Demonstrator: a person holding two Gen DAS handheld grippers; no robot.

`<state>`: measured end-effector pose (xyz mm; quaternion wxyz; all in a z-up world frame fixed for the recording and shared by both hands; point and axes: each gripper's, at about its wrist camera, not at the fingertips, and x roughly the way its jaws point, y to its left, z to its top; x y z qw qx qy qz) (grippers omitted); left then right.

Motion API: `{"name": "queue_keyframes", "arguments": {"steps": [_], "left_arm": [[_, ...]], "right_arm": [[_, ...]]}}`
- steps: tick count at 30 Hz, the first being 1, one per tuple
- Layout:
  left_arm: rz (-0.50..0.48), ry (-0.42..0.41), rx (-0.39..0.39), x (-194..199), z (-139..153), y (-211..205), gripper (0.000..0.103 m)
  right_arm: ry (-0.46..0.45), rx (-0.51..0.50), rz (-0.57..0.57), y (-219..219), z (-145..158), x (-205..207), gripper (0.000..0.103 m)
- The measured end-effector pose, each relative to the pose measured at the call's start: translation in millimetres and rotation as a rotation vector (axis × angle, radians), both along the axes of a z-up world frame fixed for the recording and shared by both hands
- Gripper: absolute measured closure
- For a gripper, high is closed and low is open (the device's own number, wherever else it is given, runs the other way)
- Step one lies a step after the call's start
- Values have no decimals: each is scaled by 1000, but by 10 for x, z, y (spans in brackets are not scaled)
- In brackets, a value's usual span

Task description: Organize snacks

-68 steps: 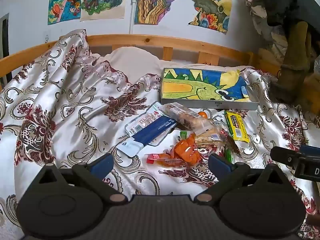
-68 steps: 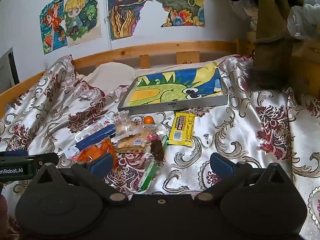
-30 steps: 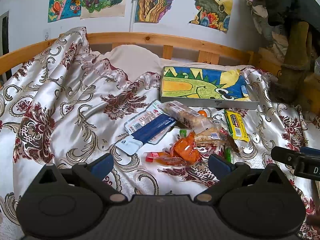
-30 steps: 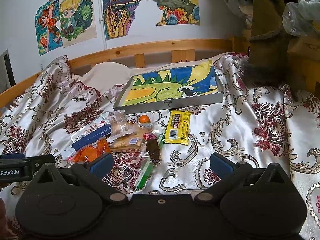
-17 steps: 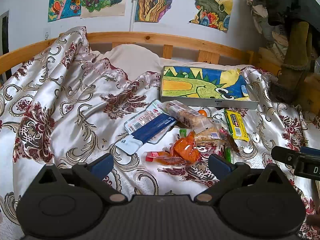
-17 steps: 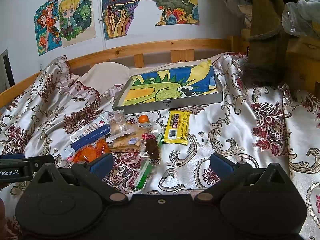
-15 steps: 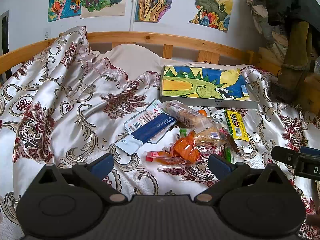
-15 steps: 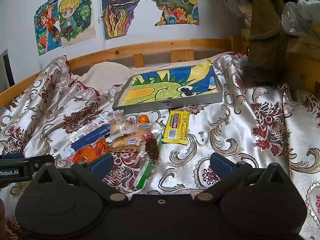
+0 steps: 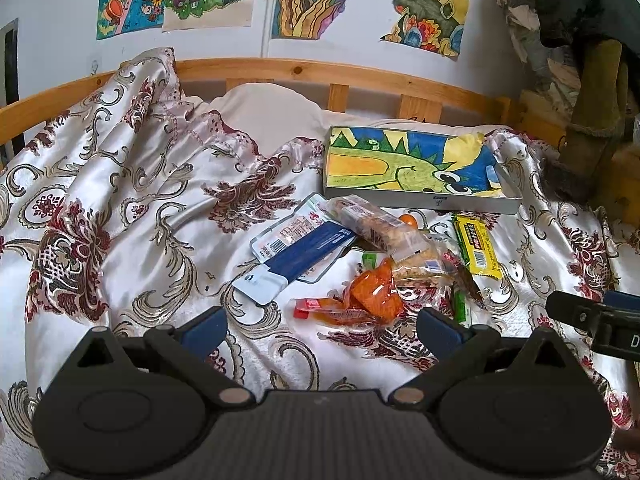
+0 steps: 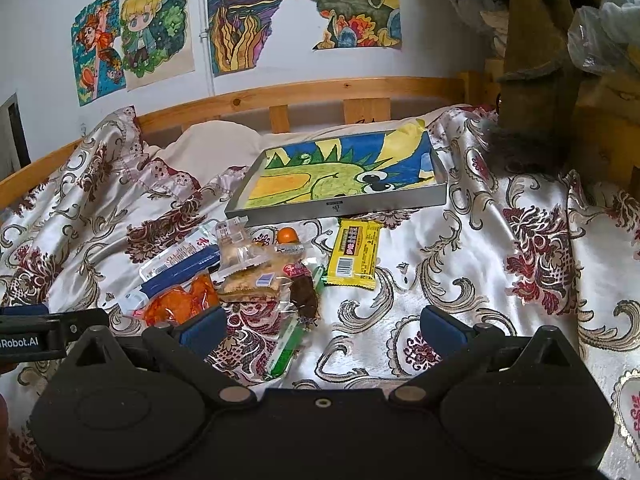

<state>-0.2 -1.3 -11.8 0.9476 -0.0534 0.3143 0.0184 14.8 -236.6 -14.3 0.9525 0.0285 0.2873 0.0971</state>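
1. Satin bedspread (image 9: pixel 132 208) with red and gold scrolls covers a wooden-railed bed (image 9: pixel 280 70); coloured drawings (image 10: pixel 244 16) hang on the wall behind.
2. Readable writing: "Robot.AI" on the left hand-held gripper (image 10: pixel 36 340) in the right wrist view; the snack labels are too small to read.
3. Snack pile (image 9: pixel 372 256) lies mid-bed, ahead of both grippers and not touched by either: a blue-and-white packet (image 9: pixel 296 258), an orange pouch (image 9: pixel 376 290), a yellow bar (image 10: pixel 354 252), a green stick (image 10: pixel 286 350).
4. Dinosaur-painted tray (image 10: pixel 340 184) sits just behind the pile.
5. Left hand-held gripper (image 9: pixel 320 330) and right hand-held gripper (image 10: pixel 322 330) both have fingers spread wide, holding nothing.
6. Bare bedspread lies right of the yellow bar.
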Motion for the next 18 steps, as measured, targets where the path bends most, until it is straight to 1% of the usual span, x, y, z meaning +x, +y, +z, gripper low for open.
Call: {"name": "queue_keyframes", "arguments": {"steps": [11, 18], "left_arm": [[-1, 38, 13, 56, -54, -18, 1], [-5, 40, 19, 114, -94, -2, 1]], "right_arm": [[36, -17, -16, 1, -56, 75, 1], [7, -63, 32, 62, -114, 171, 1]]}}
